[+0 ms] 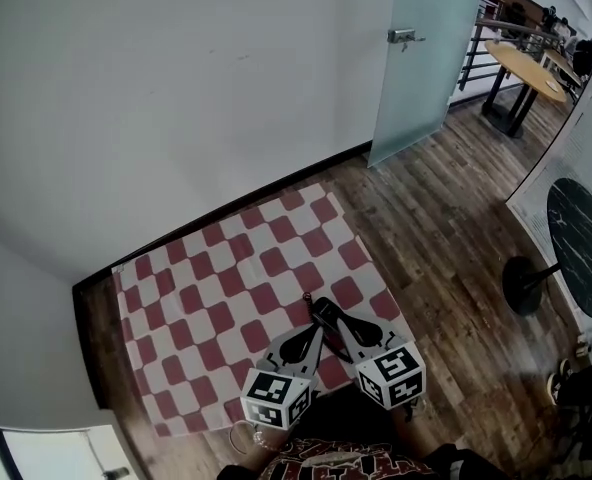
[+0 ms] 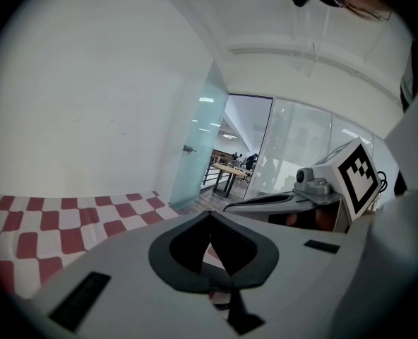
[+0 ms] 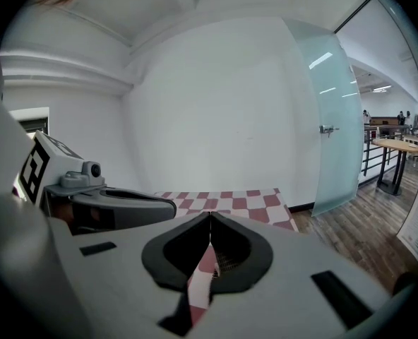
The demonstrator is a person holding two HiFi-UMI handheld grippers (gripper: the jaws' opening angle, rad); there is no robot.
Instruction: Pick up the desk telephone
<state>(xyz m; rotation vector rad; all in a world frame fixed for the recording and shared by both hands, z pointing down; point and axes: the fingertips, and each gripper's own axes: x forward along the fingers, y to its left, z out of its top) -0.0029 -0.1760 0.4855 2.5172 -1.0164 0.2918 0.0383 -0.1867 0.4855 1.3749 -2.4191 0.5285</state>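
Red-checked cloth: lying below and ahead of both tools; only the head view is showing its whole outline.
Left gripper: jaws resting together, empty.
Right gripper: jaws pressing together, empty.
Desk telephone: no view is showing it; place and axis cannot be told.

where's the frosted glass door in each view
Head view: frosted glass door at the top, right of centre.
Left gripper view: door near the middle of the picture.
Right gripper view: door on the right side.
Shared landmark: the red-and-white checked cloth, left of the door in all three.
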